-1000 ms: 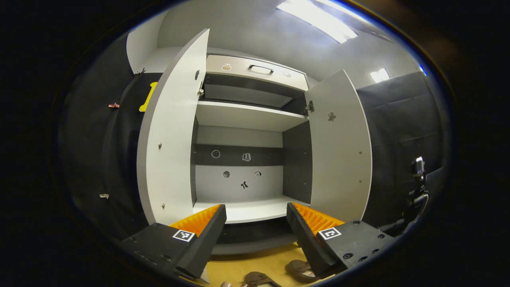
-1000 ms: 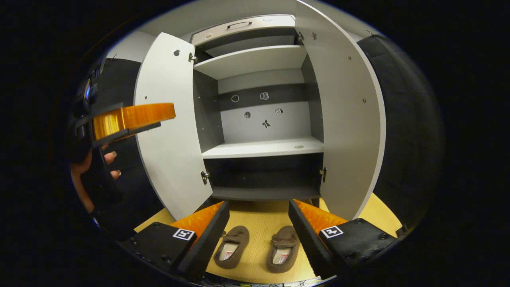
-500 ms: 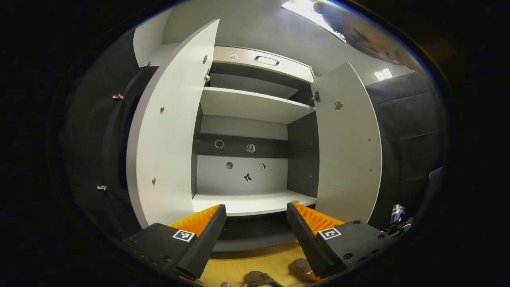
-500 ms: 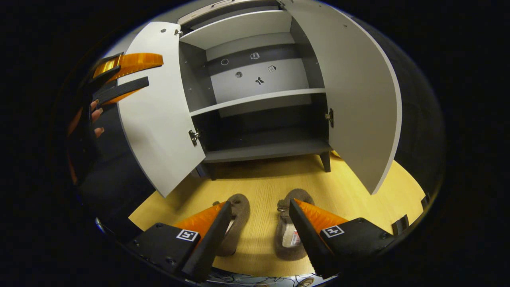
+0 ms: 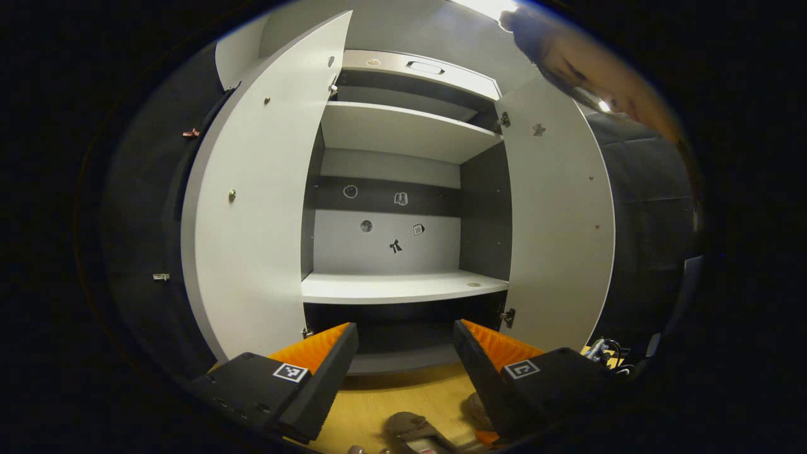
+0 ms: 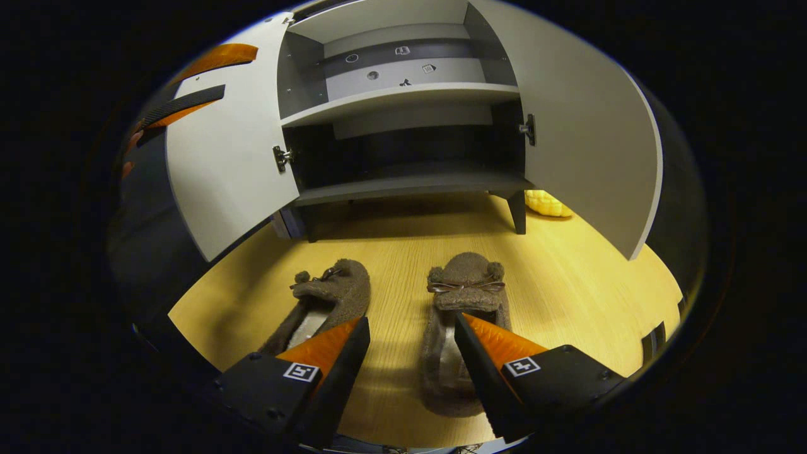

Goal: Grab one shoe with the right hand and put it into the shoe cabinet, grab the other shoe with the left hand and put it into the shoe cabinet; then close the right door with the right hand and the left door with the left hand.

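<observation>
**Both grippers spread wide, both shoes on the floor before the open cabinet**

While tilted down toward the floor, hung above the pair of shoes with fingers spread wide and nothing between them — so the right gripper [image 6: 406,340] in its own view. Just under and beyond its right finger, the right shoe [image 6: 463,296], brown and fuzzy, toe with a small bow toward the cabinet; partly covered by that finger, contact not to be judged. Beside it, behind the left finger, the left shoe [image 6: 328,299], angled a little, apart from its mate. Under both, yellow wood-grain floor [image 6: 567,284]. Farther on, the shoe cabinet [image 6: 403,183] on short legs, dark bottom compartment and pale shelf above bare of shoes. Swung outward on either side, the left door [image 6: 227,164] and the right door [image 6: 586,145]. Near the rear right leg, a yellow object [image 6: 547,203], too small to identify.

Held higher and aimed into the cabinet, likewise released and gripping nothing — the left gripper [image 5: 406,353] in the left gripper view. Seen beyond its tips, the pale lower shelf [image 5: 403,287] and small stickers [image 5: 395,246] on the back panel. At the top-left edge of the right gripper view, that gripper again, beside the left door.
</observation>
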Tool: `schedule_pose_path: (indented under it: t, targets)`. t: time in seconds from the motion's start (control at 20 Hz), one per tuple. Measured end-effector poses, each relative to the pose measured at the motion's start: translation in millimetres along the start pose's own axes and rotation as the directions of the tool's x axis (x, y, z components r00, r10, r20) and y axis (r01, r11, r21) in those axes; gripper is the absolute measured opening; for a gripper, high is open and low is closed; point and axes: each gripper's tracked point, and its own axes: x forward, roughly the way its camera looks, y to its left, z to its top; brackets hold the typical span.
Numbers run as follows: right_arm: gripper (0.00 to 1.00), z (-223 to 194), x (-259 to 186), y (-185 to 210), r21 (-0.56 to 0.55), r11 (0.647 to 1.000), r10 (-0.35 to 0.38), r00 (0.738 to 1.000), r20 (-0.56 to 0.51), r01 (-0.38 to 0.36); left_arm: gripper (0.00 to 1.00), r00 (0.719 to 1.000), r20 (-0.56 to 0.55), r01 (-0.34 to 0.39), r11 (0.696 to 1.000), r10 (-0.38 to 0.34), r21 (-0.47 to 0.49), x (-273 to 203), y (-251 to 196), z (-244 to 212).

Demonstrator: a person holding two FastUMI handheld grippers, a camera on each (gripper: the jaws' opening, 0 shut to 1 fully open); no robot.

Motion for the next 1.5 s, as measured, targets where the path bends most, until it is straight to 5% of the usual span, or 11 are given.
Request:
schedule_pose_path:
  t: [0.5, 0.65, 0.8, 0.85, 1.25, 1.5]
  targets:
    - [0.68, 2.2, 66.9, -22.5, 0.006, 0.991, -0.132, 0.990, -0.049, 0.132, 0.97, 0.998, -0.051, -0.035, 0.999, 0.033, -0.029, -7.8, 12.8, -20.1]
    - [0.50, 5.0, 77.4, -27.0, 0.021, 0.987, -0.160, 0.985, -0.061, 0.161, 0.97, 0.997, -0.071, -0.044, 0.998, 0.040, -0.054, -11.3, 16.3, -26.6]
    - [0.43, 4.5, 81.7, -37.4, -0.020, 0.981, -0.196, 0.980, -0.045, 0.195, 0.97, 0.995, -0.081, -0.062, 0.996, 0.057, -0.058, -16.1, 21.7, -30.2]
    - [0.14, 6.8, 88.4, -35.6, -0.022, 0.980, -0.199, 0.979, -0.051, 0.198, 0.97, 0.995, -0.082, -0.063, 0.996, 0.058, -0.061, -17.3, 22.0, -29.6]
    - [0.16, 20.6, 65.2, -21.6, -0.040, 0.992, -0.124, 0.991, -0.057, 0.122, 0.97, 0.995, -0.088, -0.061, 0.994, 0.053, -0.085, -34.9, 15.7, -25.2]
    - [0.16, 112.9, 8.1, 2.4, -0.069, 0.995, -0.063, 0.997, 0.053, 0.067, 0.97, 0.996, -0.091, -0.025, 0.995, 0.016, -0.097, -58.2, 3.4, -8.4]
